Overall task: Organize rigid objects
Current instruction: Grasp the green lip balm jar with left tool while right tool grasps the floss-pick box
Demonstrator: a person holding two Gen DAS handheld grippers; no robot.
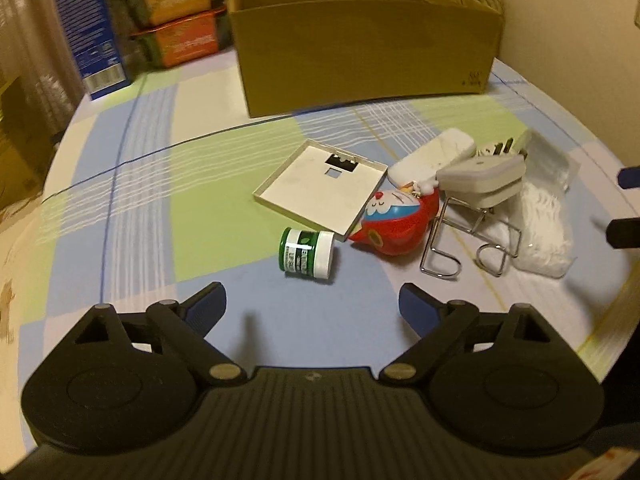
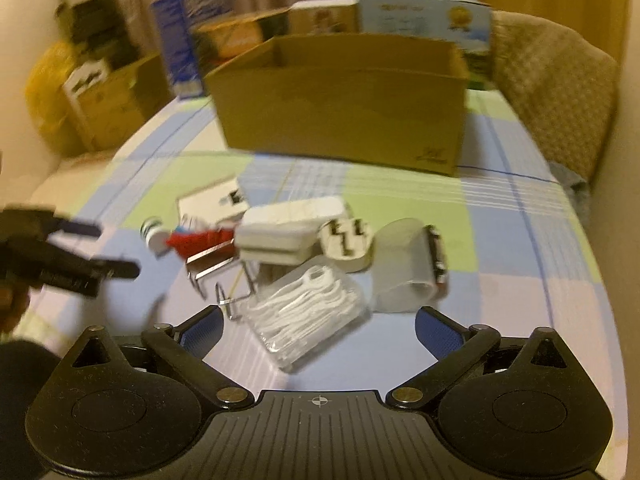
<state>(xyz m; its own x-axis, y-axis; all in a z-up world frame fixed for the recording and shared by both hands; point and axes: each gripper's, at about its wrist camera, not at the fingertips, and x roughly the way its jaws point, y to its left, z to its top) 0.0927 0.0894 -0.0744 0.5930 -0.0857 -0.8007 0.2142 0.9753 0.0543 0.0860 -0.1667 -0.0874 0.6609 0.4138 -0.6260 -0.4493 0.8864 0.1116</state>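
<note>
The left gripper (image 1: 312, 300) hangs over the checked tablecloth (image 1: 132, 184) with its blue-padded fingers (image 1: 210, 304) spread wide and nothing between them. It tilts down toward the green jar (image 1: 306, 254) lying on its side just beyond the tips, probably the first pick on this side. The right gripper (image 2: 318, 326) is likewise spread and empty. The clear box of floss picks (image 2: 308, 312) sits just ahead of the gap between its fingers, apart from the pads.

The clutter lies in one loose heap in the middle of the table, near both tools and in front of the open cardboard box (image 1: 364, 52) at the far side, likely the place meant to receive it. The jar is a short plastic cylinder with a white lid and should roll if nudged. Touching its far right is a flat white square tray (image 1: 320, 186), thin-walled, with a cut-out in its base. One corner of it rests on a glossy red and blue cartoon figure (image 1: 394, 224). Right of that, a white plastic block (image 1: 480, 178) sits atop bent wire hooks (image 1: 468, 244), shiny and springy-looking. A rounded white case (image 1: 432, 156) lies behind it. In the right view a white plug (image 2: 348, 244) shows its metal pins, and a frosted translucent holder (image 2: 408, 268) lies on its side to the right of the floss box.

Stacked cartons (image 1: 176, 20) stand at the far left, apart from the heap.
</note>
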